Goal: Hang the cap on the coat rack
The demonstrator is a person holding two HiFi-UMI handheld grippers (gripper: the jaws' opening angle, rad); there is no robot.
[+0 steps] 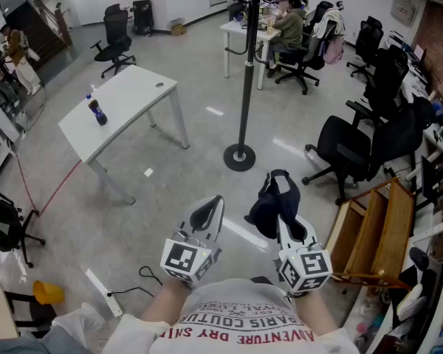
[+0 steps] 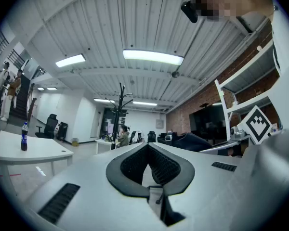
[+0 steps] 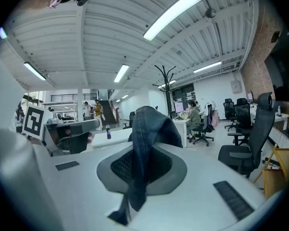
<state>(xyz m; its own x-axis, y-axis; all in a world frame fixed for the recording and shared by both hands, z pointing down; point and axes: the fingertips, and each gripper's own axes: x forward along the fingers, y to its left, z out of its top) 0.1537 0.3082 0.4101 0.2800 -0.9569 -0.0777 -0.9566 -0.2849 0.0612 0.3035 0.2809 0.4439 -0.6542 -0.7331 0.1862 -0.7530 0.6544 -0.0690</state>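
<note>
Right gripper view: cap [image 3: 145, 129] pinched, not on the rack [image 3: 167, 87].
The right gripper [image 3: 142, 163] has its jaws pressed onto the dark denim cap, which stands up between the pads and drapes down past their near edge. In the head view the cap [image 1: 269, 206] hangs from the right gripper [image 1: 282, 206], clear of the floor and short of the rack [image 1: 245, 72]. The left gripper [image 2: 148, 163] has its jaws closed tip to tip, with nothing between them.

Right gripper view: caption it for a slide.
Right gripper clamps a dark denim cap, coat rack standing ahead.
</note>
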